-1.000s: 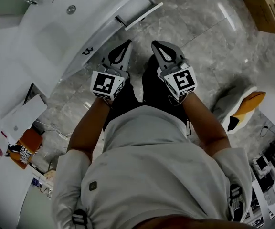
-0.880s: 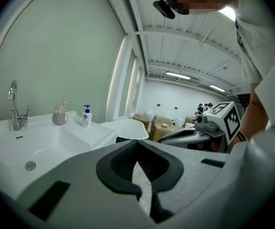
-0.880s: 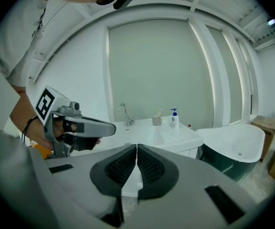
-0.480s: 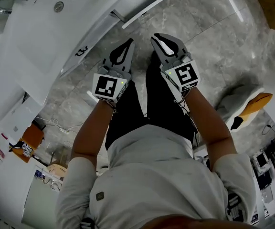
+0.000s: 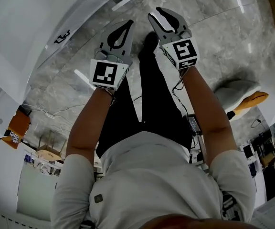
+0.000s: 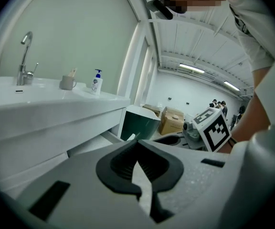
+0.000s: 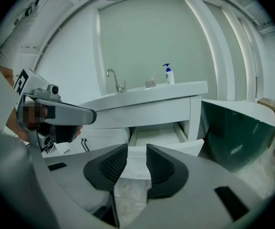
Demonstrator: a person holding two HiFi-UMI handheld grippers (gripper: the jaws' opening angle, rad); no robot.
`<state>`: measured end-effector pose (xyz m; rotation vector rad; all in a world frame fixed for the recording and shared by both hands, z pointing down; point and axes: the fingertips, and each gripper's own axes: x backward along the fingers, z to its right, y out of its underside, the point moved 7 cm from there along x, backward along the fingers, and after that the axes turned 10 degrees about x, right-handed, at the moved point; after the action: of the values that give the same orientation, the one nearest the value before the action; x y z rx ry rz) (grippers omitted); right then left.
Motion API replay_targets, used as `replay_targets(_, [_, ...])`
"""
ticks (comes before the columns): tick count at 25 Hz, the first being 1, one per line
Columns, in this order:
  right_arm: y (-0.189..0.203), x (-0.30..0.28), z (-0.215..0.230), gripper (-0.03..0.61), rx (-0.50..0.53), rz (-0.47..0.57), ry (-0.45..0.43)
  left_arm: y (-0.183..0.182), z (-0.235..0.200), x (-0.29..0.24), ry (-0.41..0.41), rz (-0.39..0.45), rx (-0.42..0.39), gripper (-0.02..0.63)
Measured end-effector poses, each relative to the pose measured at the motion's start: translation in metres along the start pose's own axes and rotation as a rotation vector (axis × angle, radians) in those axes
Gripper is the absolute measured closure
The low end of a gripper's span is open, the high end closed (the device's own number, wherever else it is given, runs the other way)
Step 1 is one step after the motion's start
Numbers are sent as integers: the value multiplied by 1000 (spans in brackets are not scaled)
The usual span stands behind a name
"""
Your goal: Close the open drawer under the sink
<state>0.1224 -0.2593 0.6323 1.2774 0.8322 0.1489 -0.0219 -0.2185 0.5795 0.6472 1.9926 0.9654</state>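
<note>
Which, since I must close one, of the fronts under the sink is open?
The right-hand drawer, pulled out, inside showing; the black-handled front left of it is shut.

**Open drawer beneath the sink.**
The white drawer (image 7: 156, 136) stands pulled out from the white cabinet directly under the sink (image 7: 147, 97). Its front panel sits well forward of the cabinet face, level, with the pale interior exposed.
</note>
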Motion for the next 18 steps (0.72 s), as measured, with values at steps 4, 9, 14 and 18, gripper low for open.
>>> replay_targets(4, [31,-32,7,417,3,-22,-19,23,-12,-23,-14,22,0,605])
replay_targets(9, [61,-62,18,408,-15,-45,-2,44,-27,-45,-39,21,7,604])
replay_targets(14, [86,-92,31,400,-12,-67,5,60,-41,-66,-63,15,-3,604])
replay_targets(18, [105,-117,35,377,-16,-106,-6,71,-52,-80,-62,20,15,604])
